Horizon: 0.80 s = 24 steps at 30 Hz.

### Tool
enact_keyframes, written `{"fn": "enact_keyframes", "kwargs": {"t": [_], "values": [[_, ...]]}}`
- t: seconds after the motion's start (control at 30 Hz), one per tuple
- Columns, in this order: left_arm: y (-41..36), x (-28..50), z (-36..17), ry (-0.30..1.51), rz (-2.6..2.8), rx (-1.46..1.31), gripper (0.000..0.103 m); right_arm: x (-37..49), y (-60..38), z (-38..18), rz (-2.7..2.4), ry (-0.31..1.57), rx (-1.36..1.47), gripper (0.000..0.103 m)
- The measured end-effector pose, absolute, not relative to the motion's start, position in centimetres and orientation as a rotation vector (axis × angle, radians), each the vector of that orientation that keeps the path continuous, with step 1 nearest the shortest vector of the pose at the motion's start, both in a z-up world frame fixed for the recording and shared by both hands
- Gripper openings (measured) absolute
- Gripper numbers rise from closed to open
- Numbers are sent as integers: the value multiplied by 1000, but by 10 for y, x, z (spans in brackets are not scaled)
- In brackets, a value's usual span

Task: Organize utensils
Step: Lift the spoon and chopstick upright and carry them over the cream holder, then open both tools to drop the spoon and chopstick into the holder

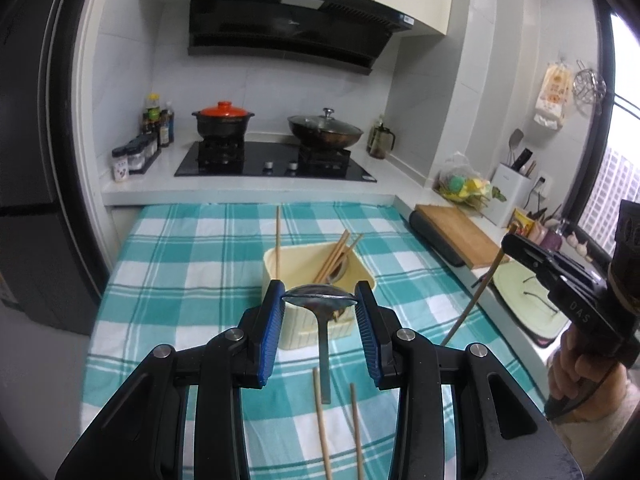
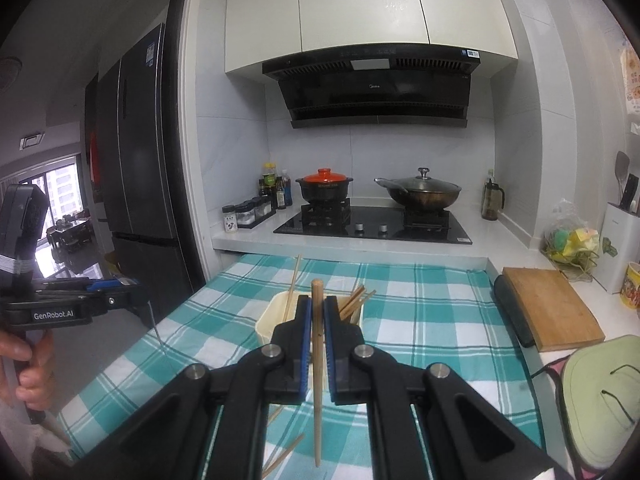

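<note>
My left gripper (image 1: 319, 300) pinches the spoon (image 1: 320, 300) by its bowl, handle hanging down, just short of the bin (image 1: 320, 280); my right gripper (image 2: 317, 312) clamps a near-upright chopstick (image 2: 317, 360) behind it.

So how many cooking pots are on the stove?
2. The pot with the orange lid sits on the left burner; the wok with the glass lid sits on the right burner. No others show on the stove.

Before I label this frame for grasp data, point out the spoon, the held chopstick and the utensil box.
spoon (image 1: 319, 298): left wrist view, on its bowl.
held chopstick (image 2: 317, 340): right wrist view, mid-shaft between the pads.
utensil box (image 1: 298, 330): left wrist view, front wall.
</note>
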<state>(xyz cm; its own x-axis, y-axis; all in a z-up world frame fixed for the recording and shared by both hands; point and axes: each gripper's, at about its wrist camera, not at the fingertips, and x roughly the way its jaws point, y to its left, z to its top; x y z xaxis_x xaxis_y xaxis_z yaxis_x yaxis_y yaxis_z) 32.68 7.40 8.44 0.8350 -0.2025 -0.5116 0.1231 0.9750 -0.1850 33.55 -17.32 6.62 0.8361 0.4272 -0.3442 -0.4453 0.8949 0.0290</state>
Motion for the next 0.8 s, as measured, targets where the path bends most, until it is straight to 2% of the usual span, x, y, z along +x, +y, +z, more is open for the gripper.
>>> {"fn": "enact_keyframes", "kwargs": {"t": [0.33, 0.53, 0.8], "values": [[72, 408, 127, 490, -130, -99, 36, 400, -153, 117, 452, 242, -37, 6], [70, 450, 112, 518, -111, -102, 36, 437, -137, 117, 458, 217, -20, 6], [63, 486, 80, 566, -87, -86, 36, 484, -126, 91, 466, 243, 4, 6]]}}
